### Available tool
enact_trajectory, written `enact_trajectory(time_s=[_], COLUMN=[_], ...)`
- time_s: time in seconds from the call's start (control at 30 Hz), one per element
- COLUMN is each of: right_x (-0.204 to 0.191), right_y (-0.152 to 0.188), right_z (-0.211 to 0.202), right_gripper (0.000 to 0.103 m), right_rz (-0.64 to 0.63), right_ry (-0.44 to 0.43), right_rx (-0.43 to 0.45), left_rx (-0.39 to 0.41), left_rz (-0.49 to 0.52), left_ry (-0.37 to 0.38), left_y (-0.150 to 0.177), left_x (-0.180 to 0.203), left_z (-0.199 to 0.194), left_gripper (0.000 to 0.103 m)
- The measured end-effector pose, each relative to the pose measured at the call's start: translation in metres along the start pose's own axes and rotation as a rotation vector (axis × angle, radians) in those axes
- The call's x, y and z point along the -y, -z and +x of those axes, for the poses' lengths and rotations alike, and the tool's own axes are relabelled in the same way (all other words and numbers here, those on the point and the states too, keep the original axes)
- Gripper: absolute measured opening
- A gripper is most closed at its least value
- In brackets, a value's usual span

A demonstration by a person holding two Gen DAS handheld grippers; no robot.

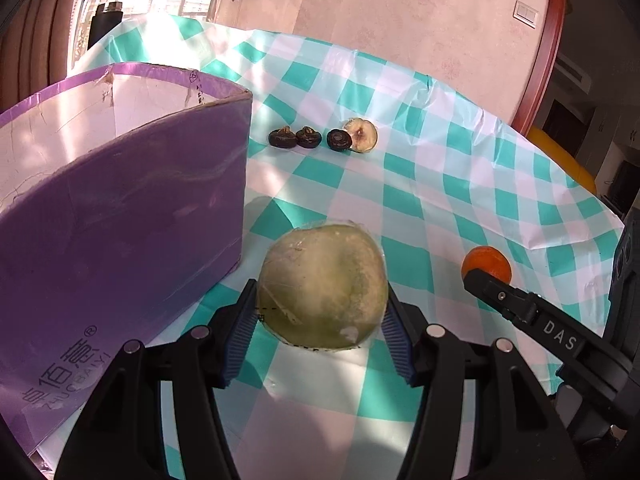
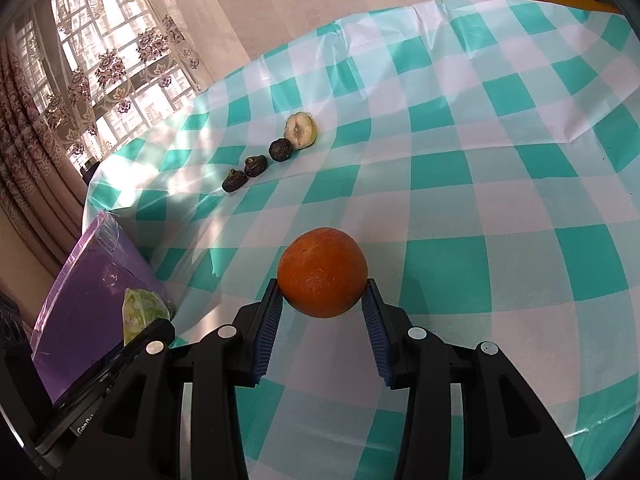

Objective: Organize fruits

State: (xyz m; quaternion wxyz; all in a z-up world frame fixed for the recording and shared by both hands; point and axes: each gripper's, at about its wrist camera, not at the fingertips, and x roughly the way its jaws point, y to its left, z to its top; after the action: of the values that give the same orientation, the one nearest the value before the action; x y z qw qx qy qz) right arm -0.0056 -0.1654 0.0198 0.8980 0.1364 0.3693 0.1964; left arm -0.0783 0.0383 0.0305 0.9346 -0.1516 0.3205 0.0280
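Left wrist view close behind its gripper [image 1: 320, 304], angled down across the checked tablecloth [image 1: 460, 184], right wrist view likewise, from further right, both sharing the purple box [image 2: 88, 292], 3 dark fruits [image 1: 308, 138]

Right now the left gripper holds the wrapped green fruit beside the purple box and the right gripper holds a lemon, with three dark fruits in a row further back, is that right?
One thing is off: the right gripper holds an orange, not a lemon, as the right wrist view shows. The rest stands: the left gripper holds the wrapped green fruit beside the purple box, and three dark fruits lie in a row further back.
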Motion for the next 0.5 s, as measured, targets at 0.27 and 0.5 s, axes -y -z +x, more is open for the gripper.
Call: enact_trajectory(time_s=[0.27,0.5], right_x=[-0.02,-0.03], right_y=[0.012,0.018], right_z=[-0.003,-0.021], right_gripper=[0.041,0.041], right_rz=[-0.048,-0.043], right_ry=[-0.045,-0.1], right_rx=[-0.022,0.077], left_rx=[0.059,0.246], left_rz=[0.053,0.134], left_ry=[-0.003,-0.093], left_y=[0.009,0.024], left_x=[0.003,0.014], left_z=[-0.019,-0.056], left_gripper=[0.058,0.058])
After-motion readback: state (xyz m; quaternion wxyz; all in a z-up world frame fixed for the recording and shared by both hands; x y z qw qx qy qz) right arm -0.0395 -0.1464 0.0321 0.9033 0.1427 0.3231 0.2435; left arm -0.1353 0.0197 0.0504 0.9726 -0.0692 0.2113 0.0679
